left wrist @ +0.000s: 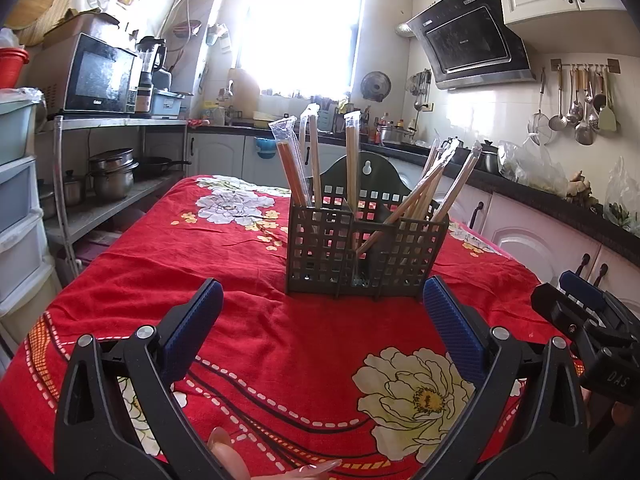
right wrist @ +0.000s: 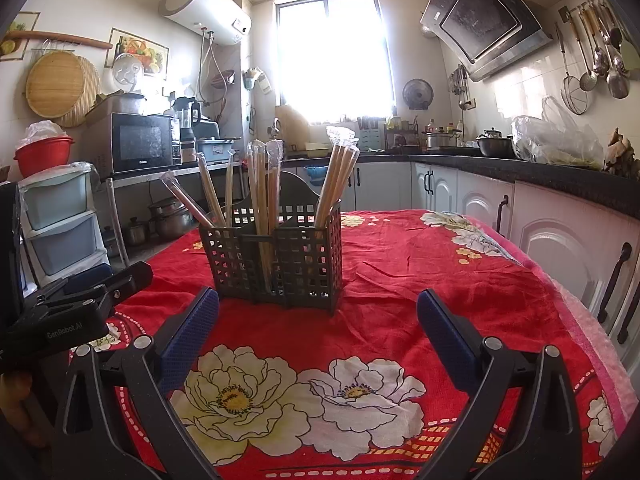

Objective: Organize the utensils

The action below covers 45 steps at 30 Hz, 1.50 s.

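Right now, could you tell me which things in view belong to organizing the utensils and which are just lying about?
Belongs to the job:
- wrapped chopsticks
- grid utensil holder
- left gripper, open
- right gripper, open

Just lying about:
- microwave
- red basin
- hanging ladles
- pots on the shelf

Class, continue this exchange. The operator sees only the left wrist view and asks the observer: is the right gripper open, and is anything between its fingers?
Observer: The right gripper is open, and only the red tablecloth shows between its fingers.
Operator: What is the white thing cut off at the top of my view?
Observer: A white cylindrical water heater, mounted high on the wall.
Operator: Is anything else on that wall hidden from me?
Observer: A wooden rolling pin hangs there, above the round woven mats.
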Available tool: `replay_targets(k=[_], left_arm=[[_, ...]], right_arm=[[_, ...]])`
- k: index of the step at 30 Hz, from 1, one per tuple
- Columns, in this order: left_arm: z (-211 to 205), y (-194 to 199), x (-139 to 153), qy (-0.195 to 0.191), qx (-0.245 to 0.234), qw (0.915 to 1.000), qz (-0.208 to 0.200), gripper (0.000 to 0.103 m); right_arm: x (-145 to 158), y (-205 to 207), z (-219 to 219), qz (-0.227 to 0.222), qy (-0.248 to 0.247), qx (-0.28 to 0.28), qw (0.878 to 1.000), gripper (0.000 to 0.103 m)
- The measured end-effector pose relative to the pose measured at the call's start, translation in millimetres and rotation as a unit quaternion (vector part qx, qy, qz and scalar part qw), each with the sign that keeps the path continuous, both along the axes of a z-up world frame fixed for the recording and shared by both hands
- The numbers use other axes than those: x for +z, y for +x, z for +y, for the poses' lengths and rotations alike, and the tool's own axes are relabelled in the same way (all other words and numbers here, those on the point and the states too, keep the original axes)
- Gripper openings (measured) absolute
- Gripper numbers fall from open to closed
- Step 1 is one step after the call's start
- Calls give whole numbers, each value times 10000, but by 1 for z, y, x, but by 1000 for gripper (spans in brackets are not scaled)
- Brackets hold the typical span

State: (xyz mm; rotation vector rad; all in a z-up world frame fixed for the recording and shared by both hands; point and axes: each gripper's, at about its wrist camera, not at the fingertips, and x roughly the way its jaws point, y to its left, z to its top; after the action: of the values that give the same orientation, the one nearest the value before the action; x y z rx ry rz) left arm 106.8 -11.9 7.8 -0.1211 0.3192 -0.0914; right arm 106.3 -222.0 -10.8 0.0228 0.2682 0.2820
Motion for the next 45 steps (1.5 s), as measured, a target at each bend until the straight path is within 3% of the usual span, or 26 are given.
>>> replay_targets(k=[33, 39, 42, 45], left_arm=[[6, 7, -1, -180, 75, 9996, 200, 92], [11, 12, -4, -210, 399, 9979, 463, 92], [21, 20, -2, -206, 506, 9935, 1000, 92], [54, 39, 0, 197, 960, 9806, 1700, 92]], right_arm=[[-1, 3, -5, 12, -3, -58, 10000, 97], [-1, 6, -10, 97, 42, -194, 9998, 97], [1, 14, -20, 373, 130, -308, 9987, 97], [5, 43, -52, 887, -132, -953, 9914, 97]])
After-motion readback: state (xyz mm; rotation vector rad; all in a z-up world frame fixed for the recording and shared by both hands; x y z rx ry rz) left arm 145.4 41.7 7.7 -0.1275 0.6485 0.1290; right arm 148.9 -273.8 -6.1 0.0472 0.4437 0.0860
